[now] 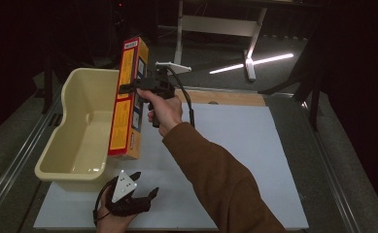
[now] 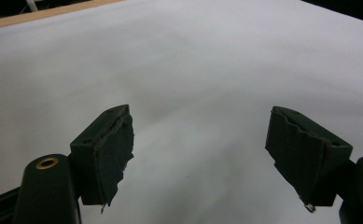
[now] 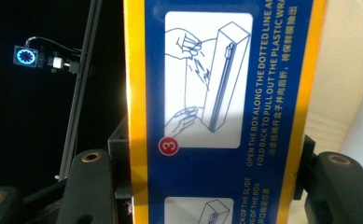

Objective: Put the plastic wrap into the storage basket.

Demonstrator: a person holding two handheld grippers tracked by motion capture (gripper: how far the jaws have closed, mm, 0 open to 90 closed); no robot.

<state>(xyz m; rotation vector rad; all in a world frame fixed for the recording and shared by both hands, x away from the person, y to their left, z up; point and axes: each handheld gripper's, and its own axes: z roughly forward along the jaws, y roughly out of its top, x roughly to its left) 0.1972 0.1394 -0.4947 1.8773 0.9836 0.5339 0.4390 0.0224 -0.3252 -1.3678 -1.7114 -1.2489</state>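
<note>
Box [image 1: 127, 99] upright in right tongs [image 1: 128, 88] beside tub [image 1: 79, 126] rim, left tongs [image 1: 145, 187] before tub on mat [image 1: 235, 160]

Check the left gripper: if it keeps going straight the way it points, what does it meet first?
Probably the white table mat. The left gripper has open jaws with nothing between them, and its own view shows bare mat ahead up to a wooden strip at the far edge. How steeply it points down is unclear.

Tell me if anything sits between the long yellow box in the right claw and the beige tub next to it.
Nothing visible does. The right claw holds the yellow box upright at the beige tub, its lower end over the tub's right rim. The tub's inside looks bare, and the left claw rests open on the white mat, off that path.
</note>
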